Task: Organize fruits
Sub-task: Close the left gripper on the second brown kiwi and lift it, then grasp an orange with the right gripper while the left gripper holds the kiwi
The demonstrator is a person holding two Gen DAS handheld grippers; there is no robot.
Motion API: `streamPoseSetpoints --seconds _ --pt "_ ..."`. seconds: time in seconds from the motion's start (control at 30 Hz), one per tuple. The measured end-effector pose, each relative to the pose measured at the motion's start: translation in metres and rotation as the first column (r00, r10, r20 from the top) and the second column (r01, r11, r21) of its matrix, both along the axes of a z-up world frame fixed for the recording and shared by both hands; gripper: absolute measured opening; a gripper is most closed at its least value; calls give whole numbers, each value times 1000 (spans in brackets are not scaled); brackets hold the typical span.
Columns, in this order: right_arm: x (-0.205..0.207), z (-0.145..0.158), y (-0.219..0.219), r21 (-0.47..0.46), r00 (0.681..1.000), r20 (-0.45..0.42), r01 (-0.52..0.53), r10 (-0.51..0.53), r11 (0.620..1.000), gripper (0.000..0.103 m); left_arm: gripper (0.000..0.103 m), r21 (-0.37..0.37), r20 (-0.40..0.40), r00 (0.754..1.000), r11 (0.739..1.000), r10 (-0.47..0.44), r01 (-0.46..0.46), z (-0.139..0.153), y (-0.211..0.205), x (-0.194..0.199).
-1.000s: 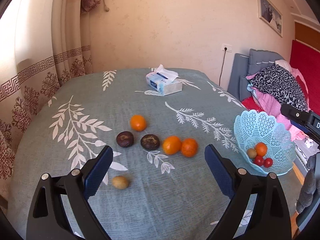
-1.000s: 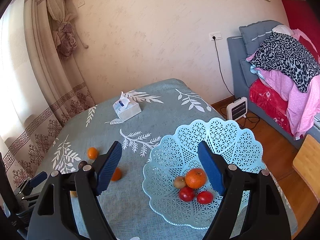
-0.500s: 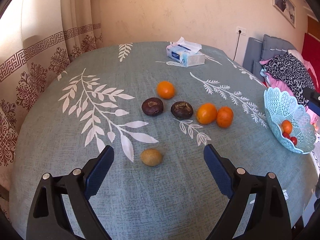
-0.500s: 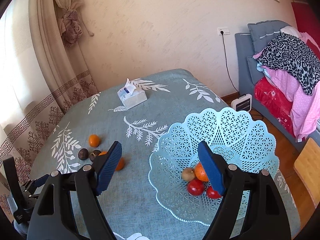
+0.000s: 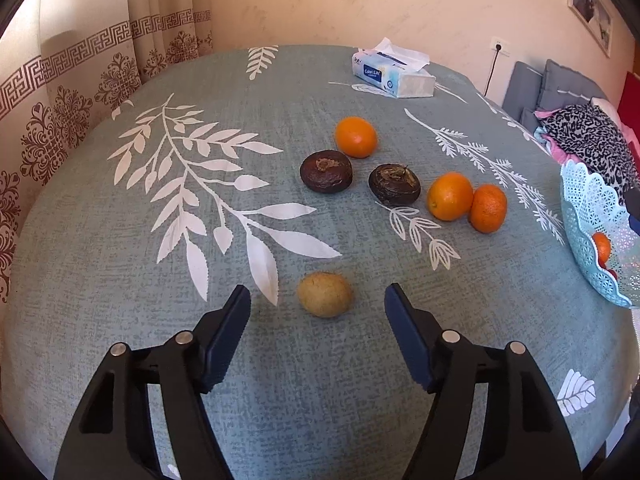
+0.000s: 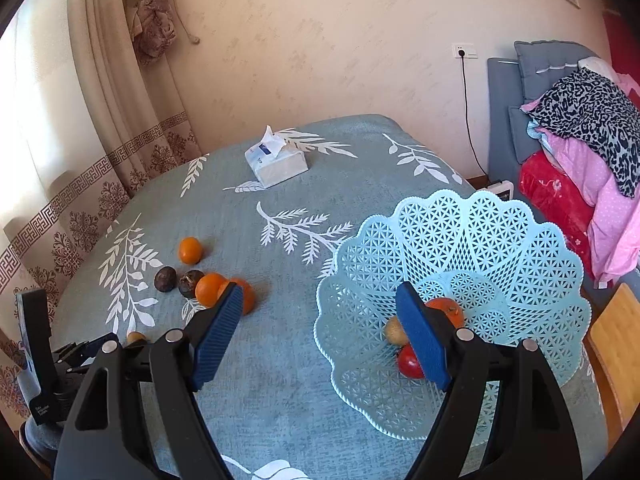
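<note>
Left hand-held gripper (image 5: 318, 300), jaws closing, pads not yet touching the yellowish fruit (image 5: 325, 294) between them on the table (image 5: 120, 280): best centred, squeezed gently; right hand-held gripper (image 6: 320, 312) open, empty, near basket (image 6: 520, 240).

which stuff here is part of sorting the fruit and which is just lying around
Part of the job: yellow-green fruit between the closing left gripper jaws, untouched; three oranges; two dark brown fruits; blue basket.
Lying about: tissue box; bedding pile.
</note>
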State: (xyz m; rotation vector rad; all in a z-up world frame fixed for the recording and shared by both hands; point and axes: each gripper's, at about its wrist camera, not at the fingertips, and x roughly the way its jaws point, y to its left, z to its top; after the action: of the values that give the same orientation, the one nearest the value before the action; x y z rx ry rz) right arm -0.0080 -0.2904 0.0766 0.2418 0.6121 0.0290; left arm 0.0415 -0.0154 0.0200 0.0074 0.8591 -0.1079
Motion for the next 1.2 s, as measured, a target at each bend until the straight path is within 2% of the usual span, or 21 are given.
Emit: streamPoseSetpoints --seconds 0.27,0.7,0.9,1.03,1.2 --pt "6 -6 15 -25 999 -12 -45 45 999 80 29 -21 -36 999 1000 -1 0 -7 -2 11" --pt "39 -12 71 -84 983 -24 -181 180 980 80 29 -51 34 999 998 30 -28 4 7 2" --pt "68 -29 100 -116 961 -91 -270 260 956 79 29 -63 53 998 997 35 -32 5 9 -2" --pt "85 -44 106 -115 951 -149 -289 271 950 71 29 -71 55 998 997 33 -29 5 10 -2" --pt "96 -56 104 -125 950 -188 -274 248 954 66 29 -80 52 998 996 32 -28 4 11 -2"
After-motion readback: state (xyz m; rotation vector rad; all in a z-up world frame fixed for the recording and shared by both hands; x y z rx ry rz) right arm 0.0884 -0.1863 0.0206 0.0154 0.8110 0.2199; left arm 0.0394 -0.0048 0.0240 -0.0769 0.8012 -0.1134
